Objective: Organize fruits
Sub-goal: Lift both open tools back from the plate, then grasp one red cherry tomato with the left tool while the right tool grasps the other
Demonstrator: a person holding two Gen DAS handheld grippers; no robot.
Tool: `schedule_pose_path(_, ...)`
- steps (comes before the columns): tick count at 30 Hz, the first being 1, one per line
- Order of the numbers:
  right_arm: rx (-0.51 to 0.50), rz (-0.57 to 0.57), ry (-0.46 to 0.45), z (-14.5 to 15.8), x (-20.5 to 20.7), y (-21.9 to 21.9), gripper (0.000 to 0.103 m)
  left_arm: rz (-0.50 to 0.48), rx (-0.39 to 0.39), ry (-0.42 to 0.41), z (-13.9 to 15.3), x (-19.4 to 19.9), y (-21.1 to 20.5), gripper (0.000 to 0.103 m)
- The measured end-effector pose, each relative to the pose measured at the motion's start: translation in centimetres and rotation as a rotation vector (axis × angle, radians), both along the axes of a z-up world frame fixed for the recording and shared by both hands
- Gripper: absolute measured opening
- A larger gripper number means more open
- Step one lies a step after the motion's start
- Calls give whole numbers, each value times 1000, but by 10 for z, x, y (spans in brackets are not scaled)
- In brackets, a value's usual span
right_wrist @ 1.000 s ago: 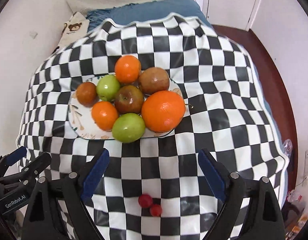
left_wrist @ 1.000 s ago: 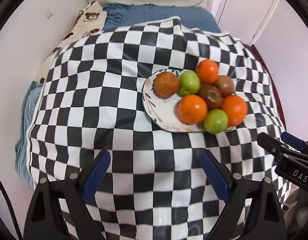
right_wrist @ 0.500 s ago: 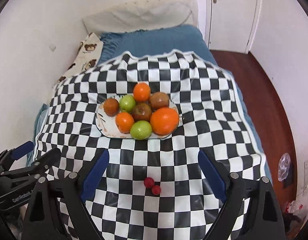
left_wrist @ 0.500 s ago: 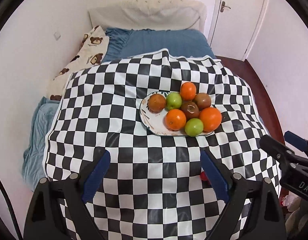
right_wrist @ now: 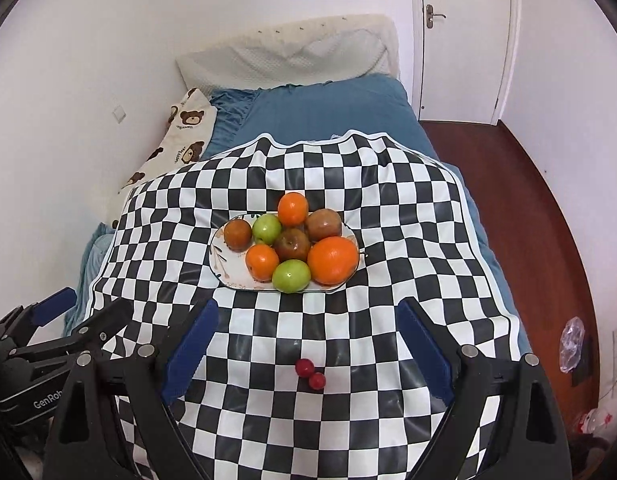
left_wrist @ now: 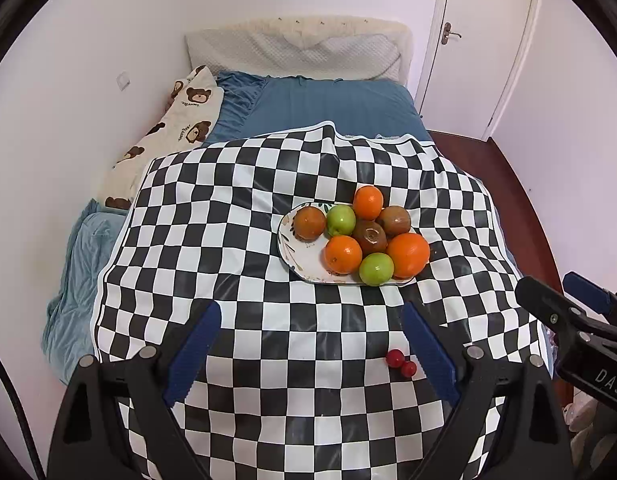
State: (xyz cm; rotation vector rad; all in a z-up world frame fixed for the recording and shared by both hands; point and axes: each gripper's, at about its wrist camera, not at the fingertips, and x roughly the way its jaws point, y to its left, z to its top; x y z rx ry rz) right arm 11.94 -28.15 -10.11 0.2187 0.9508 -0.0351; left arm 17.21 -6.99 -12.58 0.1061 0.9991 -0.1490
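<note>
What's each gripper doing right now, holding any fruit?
Left gripper: open, holding nothing.
Right gripper: open, holding nothing.

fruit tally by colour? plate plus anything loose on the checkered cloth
Orange fruits: 3
Green fruits: 2
Reddish-brown fruits: 3
Small red fruits, loose on the cloth, off the plate: 2
Total: 10

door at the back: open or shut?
Shut. The white door sits flush in its frame with no gap showing, handle level.
</note>
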Motion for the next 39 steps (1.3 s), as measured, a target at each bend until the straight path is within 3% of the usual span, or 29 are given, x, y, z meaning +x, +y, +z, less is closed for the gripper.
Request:
schedule_pose_path(6, 35, -16, 57, -23, 8, -9, 93, -2, 9, 53, -19, 11, -7, 92)
schedule_pose_path(8, 45, -22, 96, -40, 13, -14, 93, -31, 33, 88, -34, 18, -13, 101)
schedule_pose_path(11, 74, -20, 169, -75, 21, -19, 93, -34, 58, 114, -57, 26, -16, 102)
schedule_pose_path(17, 164, 32, 350, -174, 33, -17, 92, -23, 88, 235, -115, 43, -15, 102)
schedule_pose_path(18, 183, 45, 372, -192, 33, -14, 90, -25, 94, 252, -125, 44, -16, 102)
schedule_pose_path(21, 221, 61, 429, -231, 34, -7, 68, -27, 110, 304, -148, 45, -17, 102)
schedule_pose_path(23, 249, 69, 455, -252, 34, -3, 67, -25, 118, 329, -157, 45, -18, 102)
schedule_pose_path(26, 269, 66, 453, -269, 32, 1, 62, -23, 121, 353, -168, 43, -19, 102)
schedule_pose_path(31, 244, 85, 412, -271, 29, 4, 41, -41, 103, 391, -180, 45, -26, 102)
schedule_pose_path(34, 245, 89, 399, -270, 27, -1, 28, -58, 37, 443, -192, 50, -38, 102)
schedule_pose_path(39, 239, 69, 389, -261, 20, -26, 28, -90, -100, 556, -219, 62, -61, 101)
